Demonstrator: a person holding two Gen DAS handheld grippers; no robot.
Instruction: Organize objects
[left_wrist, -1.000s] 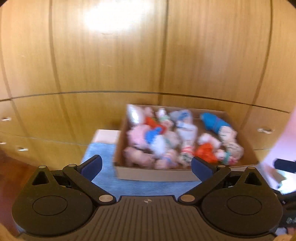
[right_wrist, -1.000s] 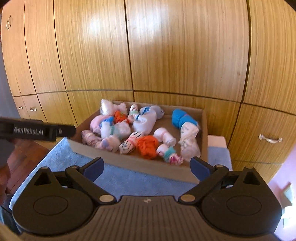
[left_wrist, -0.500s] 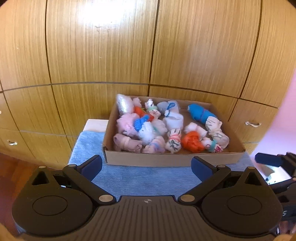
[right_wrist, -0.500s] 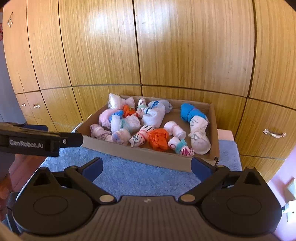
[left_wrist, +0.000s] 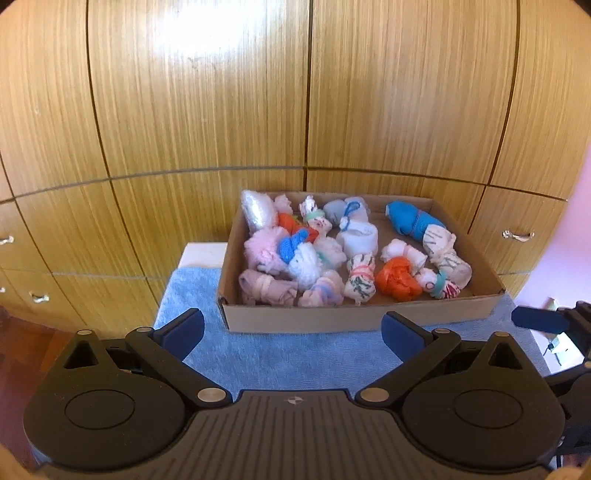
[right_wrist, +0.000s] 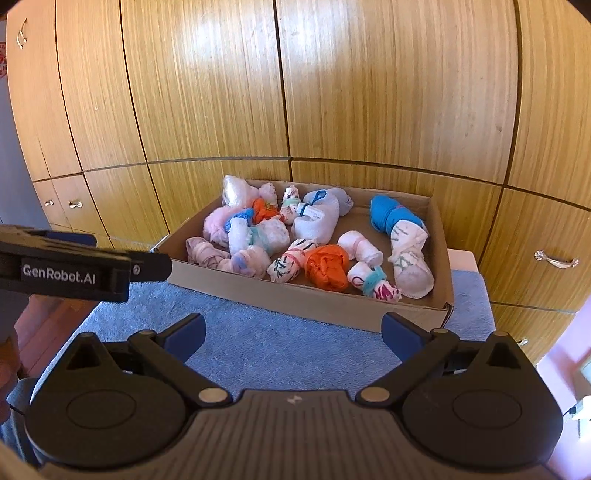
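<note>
Presently, both the left gripper (left_wrist: 291, 330) and right gripper (right_wrist: 293, 332) hover spread and empty before the cardboard box (left_wrist: 354, 317), where rolled sock bundles (left_wrist: 347, 254) lie jumbled, fitting either sorting underway or finished.

blue towel (left_wrist: 295, 354) | wooden cabinets (left_wrist: 221, 110) | drawer handle (right_wrist: 556, 260)

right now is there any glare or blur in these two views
Left wrist view: bright glare patch on the wooden cabinet doors, fisheye bends the panel seams, sock bundles slightly soft. Right wrist view: milder sheen on the doors, bundles in the cardboard box sharper.
</note>
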